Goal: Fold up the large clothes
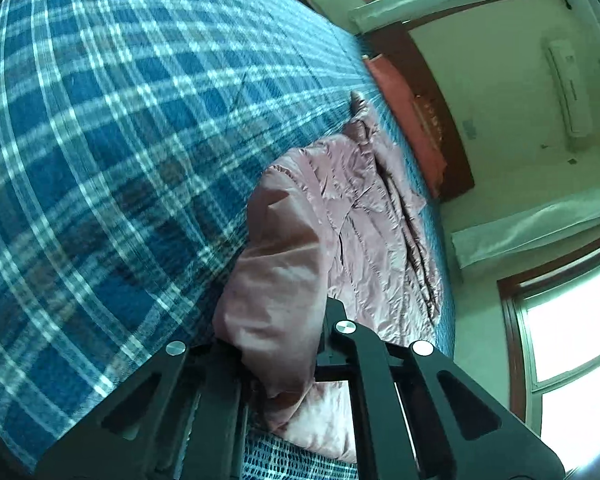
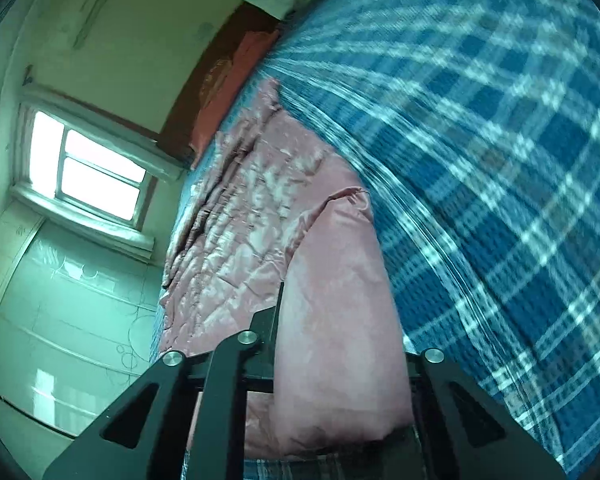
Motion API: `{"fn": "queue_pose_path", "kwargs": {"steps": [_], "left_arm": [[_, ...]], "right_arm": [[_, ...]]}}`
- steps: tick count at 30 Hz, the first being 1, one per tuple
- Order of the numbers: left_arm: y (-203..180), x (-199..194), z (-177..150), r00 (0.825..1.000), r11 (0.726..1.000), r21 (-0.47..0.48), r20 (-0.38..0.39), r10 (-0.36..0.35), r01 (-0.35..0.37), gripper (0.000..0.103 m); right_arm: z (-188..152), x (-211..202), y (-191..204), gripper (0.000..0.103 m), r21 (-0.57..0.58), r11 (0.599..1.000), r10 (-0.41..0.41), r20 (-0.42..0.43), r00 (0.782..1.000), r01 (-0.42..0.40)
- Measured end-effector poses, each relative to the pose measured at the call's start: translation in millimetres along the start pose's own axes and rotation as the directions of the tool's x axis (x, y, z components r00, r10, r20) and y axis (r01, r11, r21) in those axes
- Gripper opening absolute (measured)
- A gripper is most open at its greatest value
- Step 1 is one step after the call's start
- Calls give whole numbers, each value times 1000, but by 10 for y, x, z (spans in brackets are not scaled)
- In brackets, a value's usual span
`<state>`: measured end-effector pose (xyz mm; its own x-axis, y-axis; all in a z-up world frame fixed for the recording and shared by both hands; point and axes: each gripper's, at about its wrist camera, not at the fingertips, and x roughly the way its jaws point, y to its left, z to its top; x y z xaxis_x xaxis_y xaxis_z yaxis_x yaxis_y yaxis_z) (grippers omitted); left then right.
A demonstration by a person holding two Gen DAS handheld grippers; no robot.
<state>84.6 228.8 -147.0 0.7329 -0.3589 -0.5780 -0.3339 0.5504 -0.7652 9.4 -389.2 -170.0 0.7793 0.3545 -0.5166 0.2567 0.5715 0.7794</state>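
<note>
The plaid bedspread (image 1: 100, 184) is smeared with motion blur in both views, checks running into streaks. The pink garment (image 1: 284, 264) covers the left gripper (image 1: 284, 344) fingertips, and the same goes for the right gripper (image 2: 340, 360). The garment's lower end gets lost behind the black frames.

Open plaid bedspread (image 1: 112, 152) extends left of the pink quilted garment (image 1: 364, 216) in the left wrist view; passage is free there. Far end is blocked by the red pillow (image 1: 412, 120) and wooden headboard (image 1: 440, 92).
</note>
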Motion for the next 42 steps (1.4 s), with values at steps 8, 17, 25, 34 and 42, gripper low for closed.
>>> {"fn": "queue_pose_path", "kwargs": {"steps": [8,17,25,34,42], "left_arm": [[-304,-336,41,997,995,73,25,-69,67,5],[-527,-979,31,981,976,110,15,-192,189,4],[-881,-1041,266,973,962,148,9,-232,228,4],[-1642,86,1115,982,954,252,53,-180,161,4],[-2124,1492,1844,997,948,319,77,-32,6,4]], "right_arm": [[11,-313,141,9,11,989,144,36,989,-144],[-87,-907,519,8,-39,965,262,26,965,-261],[154,-1102,781,8,-52,932,361,35,932,-359],[1247,-27,1257,8,-93,933,353,51,934,-348],[2147,1223,1383,8,-20,966,258,27,966,-258]]}}
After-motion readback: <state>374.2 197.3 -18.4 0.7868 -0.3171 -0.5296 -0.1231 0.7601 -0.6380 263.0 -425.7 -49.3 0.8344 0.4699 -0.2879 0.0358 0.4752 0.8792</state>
